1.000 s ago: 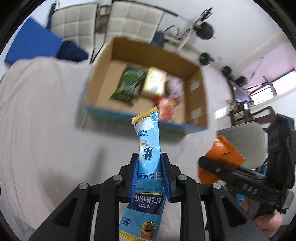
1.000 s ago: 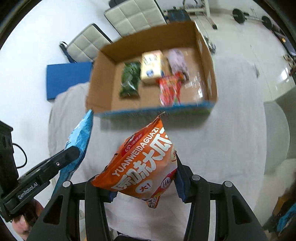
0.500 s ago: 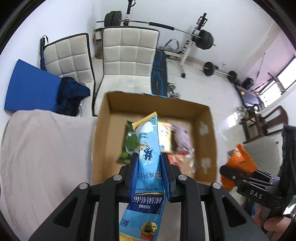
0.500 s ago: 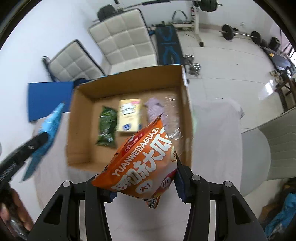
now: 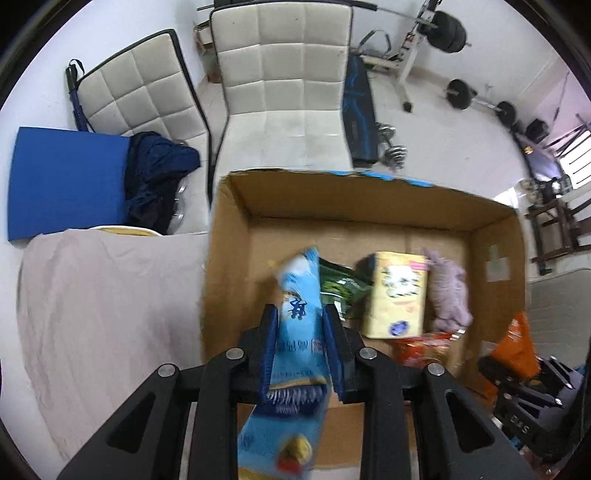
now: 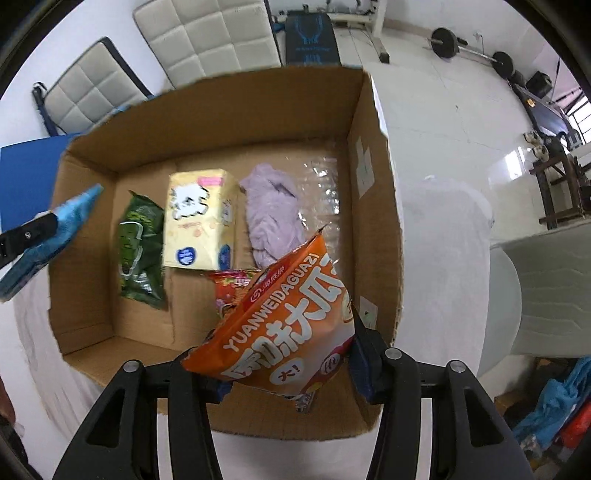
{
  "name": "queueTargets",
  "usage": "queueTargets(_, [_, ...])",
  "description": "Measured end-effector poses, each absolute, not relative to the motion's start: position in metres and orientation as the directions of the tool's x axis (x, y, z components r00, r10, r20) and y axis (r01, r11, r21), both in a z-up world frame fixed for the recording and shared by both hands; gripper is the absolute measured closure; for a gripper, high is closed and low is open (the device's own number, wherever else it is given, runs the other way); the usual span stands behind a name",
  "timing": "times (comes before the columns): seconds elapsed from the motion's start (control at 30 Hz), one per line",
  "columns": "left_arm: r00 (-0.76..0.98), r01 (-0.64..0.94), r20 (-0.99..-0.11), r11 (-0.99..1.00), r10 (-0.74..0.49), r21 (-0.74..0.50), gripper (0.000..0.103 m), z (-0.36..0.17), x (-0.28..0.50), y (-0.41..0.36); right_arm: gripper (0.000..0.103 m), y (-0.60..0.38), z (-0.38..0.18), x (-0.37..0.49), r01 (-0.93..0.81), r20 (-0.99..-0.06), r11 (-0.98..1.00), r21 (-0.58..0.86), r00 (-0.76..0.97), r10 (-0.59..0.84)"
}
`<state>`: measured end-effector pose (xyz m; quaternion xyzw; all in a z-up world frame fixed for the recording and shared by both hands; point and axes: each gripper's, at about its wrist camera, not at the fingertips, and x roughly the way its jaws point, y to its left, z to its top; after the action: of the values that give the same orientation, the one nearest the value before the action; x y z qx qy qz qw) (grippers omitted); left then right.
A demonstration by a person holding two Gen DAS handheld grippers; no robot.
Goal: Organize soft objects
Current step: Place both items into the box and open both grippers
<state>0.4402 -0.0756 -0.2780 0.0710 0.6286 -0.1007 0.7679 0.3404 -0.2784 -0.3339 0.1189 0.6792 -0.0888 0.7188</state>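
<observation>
Cardboard box [image 6: 373,192] on the cloth-covered table [image 5: 92,295], open at the top, already partly filled: green snack bag [image 6: 140,247] at the left, yellow tissue pack [image 6: 199,218] beside it, lilac cloth [image 6: 273,214] to the right, red packet [image 6: 232,288] nearer the front wall, crinkled clear plastic [image 6: 321,184] in the far right corner.

Above the box's front right, orange snack bag [image 6: 295,332], puffy and glossy, white lettering, pinched at its lower part by the right gripper [image 6: 288,373], pads pressed into its sides. Above the left part of the box, blue sachet [image 5: 299,321], long, thin and floppy, yellow-edged at both ends, clamped mid-length by the left gripper [image 5: 301,347], top end leaning over the green bag.

Step in hand, by judgement: lowering both packs into the box. Best done by aiming at bare cardboard — the blue sachet down the left strip beside the green bag, the orange bag toward the front right — dropping low before letting go, flat rather than on end, clear of the walls, one gripper well apart from the other.

Beyond the box: two white quilted chairs [image 5: 284,74], blue mat [image 5: 66,181], weights [image 5: 450,26] on the floor.
</observation>
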Motion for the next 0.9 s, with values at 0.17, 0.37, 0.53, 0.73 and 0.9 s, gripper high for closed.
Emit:
queueTargets(0.17, [0.153, 0.221, -0.988, 0.975, -0.019, 0.016, 0.079, -0.291, 0.446, -0.071, 0.034, -0.275, -0.341, 0.338, 0.285, -0.997, 0.956, 0.069, 0.043, 0.059])
queueTargets(0.37, [0.144, 0.197, -0.989, 0.980, -0.020, 0.009, 0.073, -0.292, 0.436, -0.062, 0.030, -0.271, -0.335, 0.333, 0.288, -0.996, 0.954, 0.086, 0.042, 0.077])
queueTargets(0.53, [0.142, 0.196, -0.989, 0.980, -0.045, -0.016, 0.068, -0.292, 0.417, -0.063, 0.030, -0.267, -0.336, 0.333, 0.282, -0.996, 0.956, 0.087, 0.035, 0.080])
queueTargets(0.73, [0.123, 0.206, -0.991, 0.978, -0.056, -0.029, 0.064, -0.298, 0.397, -0.071, 0.030, -0.260, -0.339, 0.331, 0.276, -0.997, 0.958, 0.082, 0.026, 0.077])
queueTargets(0.9, [0.140, 0.210, -0.989, 0.977, -0.048, -0.018, 0.041, -0.297, 0.390, -0.075, 0.019, -0.256, -0.339, 0.330, 0.271, -0.997, 0.959, 0.082, 0.029, 0.077])
